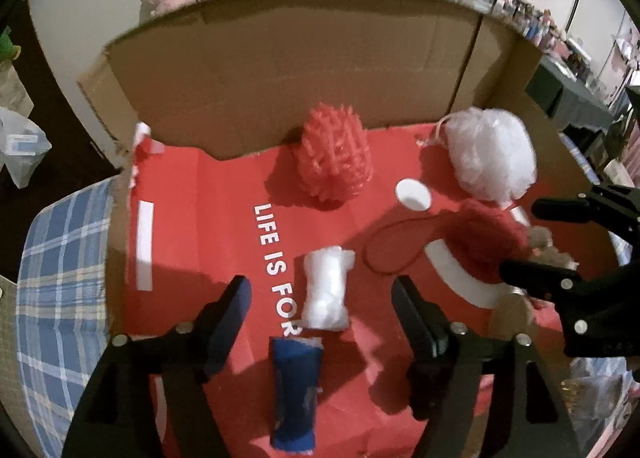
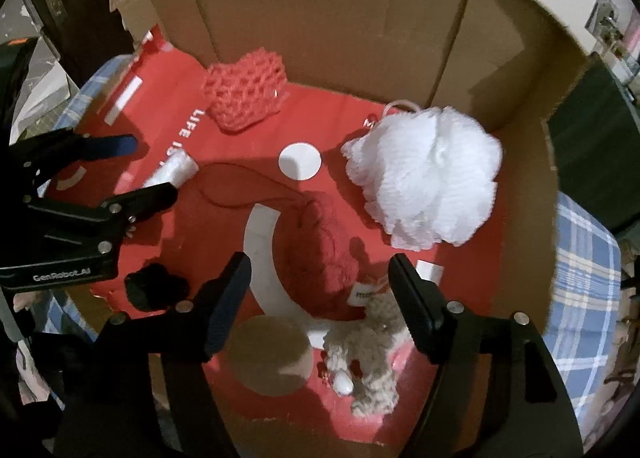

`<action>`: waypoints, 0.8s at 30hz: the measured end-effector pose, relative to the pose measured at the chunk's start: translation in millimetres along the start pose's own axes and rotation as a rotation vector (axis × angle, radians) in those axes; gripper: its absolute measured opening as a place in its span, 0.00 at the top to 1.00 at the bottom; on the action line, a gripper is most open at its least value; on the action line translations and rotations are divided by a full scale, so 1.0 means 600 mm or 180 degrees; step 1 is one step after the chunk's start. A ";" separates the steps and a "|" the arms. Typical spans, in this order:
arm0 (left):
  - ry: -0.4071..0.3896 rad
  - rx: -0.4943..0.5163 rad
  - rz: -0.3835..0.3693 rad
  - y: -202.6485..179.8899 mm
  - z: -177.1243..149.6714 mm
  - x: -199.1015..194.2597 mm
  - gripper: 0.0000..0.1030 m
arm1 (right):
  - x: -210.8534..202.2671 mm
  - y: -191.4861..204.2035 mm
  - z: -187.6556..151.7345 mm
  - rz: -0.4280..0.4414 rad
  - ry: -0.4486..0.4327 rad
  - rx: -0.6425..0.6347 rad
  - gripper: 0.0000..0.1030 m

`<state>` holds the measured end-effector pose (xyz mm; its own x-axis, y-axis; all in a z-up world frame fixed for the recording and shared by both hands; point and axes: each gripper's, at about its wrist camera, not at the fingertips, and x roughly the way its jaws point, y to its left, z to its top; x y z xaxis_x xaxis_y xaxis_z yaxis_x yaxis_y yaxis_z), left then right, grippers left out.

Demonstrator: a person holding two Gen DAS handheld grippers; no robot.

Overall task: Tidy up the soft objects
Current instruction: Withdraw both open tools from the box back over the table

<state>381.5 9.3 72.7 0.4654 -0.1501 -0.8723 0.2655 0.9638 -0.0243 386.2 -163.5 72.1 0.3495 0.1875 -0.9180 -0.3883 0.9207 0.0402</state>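
Soft objects lie on a red printed sheet (image 1: 208, 194) inside a cardboard surround. My left gripper (image 1: 322, 294) is open above a white wrapped roll (image 1: 325, 292) and a blue pouch (image 1: 295, 390). My right gripper (image 2: 320, 278) is open over a dark red knitted ball (image 2: 320, 254) with a loose cord. A beige plush toy (image 2: 372, 350) and a tan round pad (image 2: 269, 356) lie just below it. A coral knitted square (image 2: 244, 92) and a white bath pouf (image 2: 430, 178) lie further back. A black soft piece (image 2: 156, 286) lies at the left.
The cardboard wall (image 1: 304, 70) curves around the back and right (image 2: 520, 186). A blue plaid cloth (image 1: 60, 282) covers the surface on both sides. The left gripper shows in the right wrist view (image 2: 140, 166), the right gripper in the left wrist view (image 1: 532, 238).
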 end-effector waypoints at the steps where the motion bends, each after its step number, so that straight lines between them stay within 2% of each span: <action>1: -0.0026 -0.0005 -0.0016 0.000 -0.001 -0.008 0.22 | -0.008 -0.001 -0.002 -0.0002 -0.0024 0.0016 0.31; 3: -0.0128 -0.0003 -0.0033 -0.004 -0.006 -0.033 0.21 | -0.024 -0.003 -0.007 0.0008 -0.0080 0.0051 0.30; 7: -0.0401 0.0034 -0.0036 -0.014 -0.021 -0.089 0.12 | -0.074 -0.004 -0.023 0.0026 -0.0274 0.0113 0.30; 9: -0.0517 0.0042 -0.0033 -0.019 -0.031 -0.113 0.08 | -0.102 -0.003 -0.033 0.0030 -0.0395 0.0138 0.25; 15: -0.0845 0.0018 -0.0023 -0.035 -0.072 -0.192 0.05 | -0.190 -0.002 -0.061 -0.0038 -0.0745 0.0171 0.24; 21: -0.1197 -0.0052 0.0015 -0.042 -0.120 -0.273 0.01 | -0.274 0.019 -0.110 -0.0143 -0.1133 0.0184 0.21; 24: -0.1341 -0.0096 -0.0005 -0.044 -0.146 -0.313 0.01 | -0.315 0.032 -0.140 -0.0097 -0.1334 0.0194 0.20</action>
<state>213.1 31.3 194.4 0.7712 -0.2225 -0.5965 0.2445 0.9686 -0.0451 240.9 -209.8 213.0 0.6813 0.2712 -0.6799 -0.3257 0.9441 0.0502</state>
